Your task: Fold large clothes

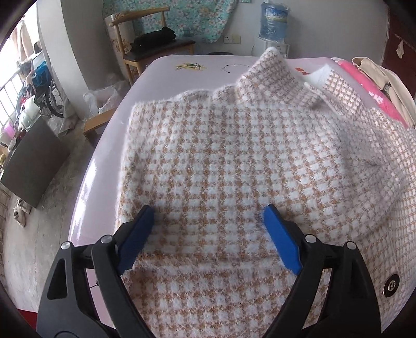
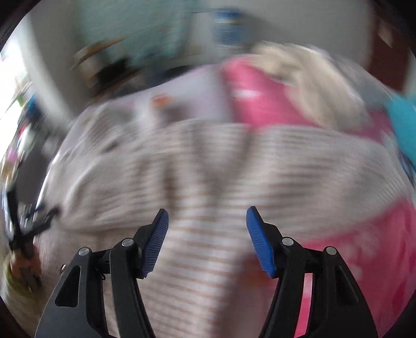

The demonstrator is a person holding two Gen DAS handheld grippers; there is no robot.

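Left gripper [image 1: 208,215]: its 2 blue-padded fingers [image 1: 137,236] stand wide apart, with nothing between them, above the near part of a fuzzy checked garment [image 1: 221,161]. Right gripper [image 2: 206,218]: jaws likewise apart and empty, above the same garment [image 2: 208,169]; this view is heavily motion-blurred, so fine detail cannot be told.

The garment, woven in white and tan checks, lies spread on a pale pink table [image 1: 104,161]. A folded portion [image 1: 273,75] rises at its far edge, and a metal snap [image 1: 391,286] shows near the right rim of the left wrist view. Printed motifs [image 1: 191,66] mark the bare far end of the tabletop.

To the right of the garment lie a pink cloth [image 1: 369,85] and a beige garment [image 1: 384,75] piled at the table's edge. Beyond the table stand a wooden chair [image 1: 145,49] bearing a black item [image 1: 156,36], a floral hanging cloth [image 1: 182,15] and a water bottle on a dispenser [image 1: 274,22]. A wheelchair [image 1: 44,88] stands at far left.
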